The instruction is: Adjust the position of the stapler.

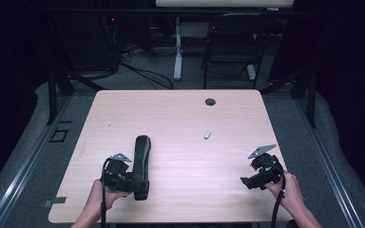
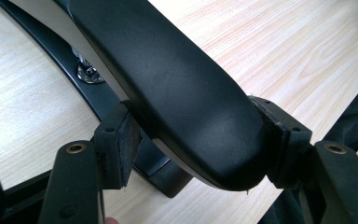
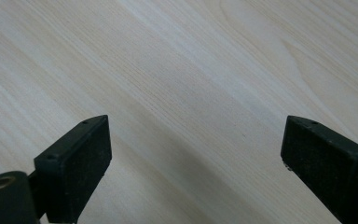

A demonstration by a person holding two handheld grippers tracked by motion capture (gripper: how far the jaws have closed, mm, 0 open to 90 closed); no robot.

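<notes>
A black chair armrest [image 1: 141, 161] lies on the pale wooden table [image 1: 185, 114], running from the near left edge toward the middle. My left gripper [image 1: 135, 183] is shut on its near end. In the left gripper view both pads [image 2: 129, 140] press on the sides of the armrest's padded top [image 2: 182, 93], whose black bracket and a metal screw [image 2: 87, 72] show underneath. My right gripper [image 1: 244, 182] hovers at the near right of the table, apart from the armrest. It is open [image 3: 196, 158] with nothing but bare wood between its jaws.
A small grey part [image 1: 207, 135] lies loose on the table right of centre. A round cable hole [image 1: 210, 101] sits near the far edge. Beyond the table stand a dark chair [image 1: 233, 42] and a desk leg with cables on the floor.
</notes>
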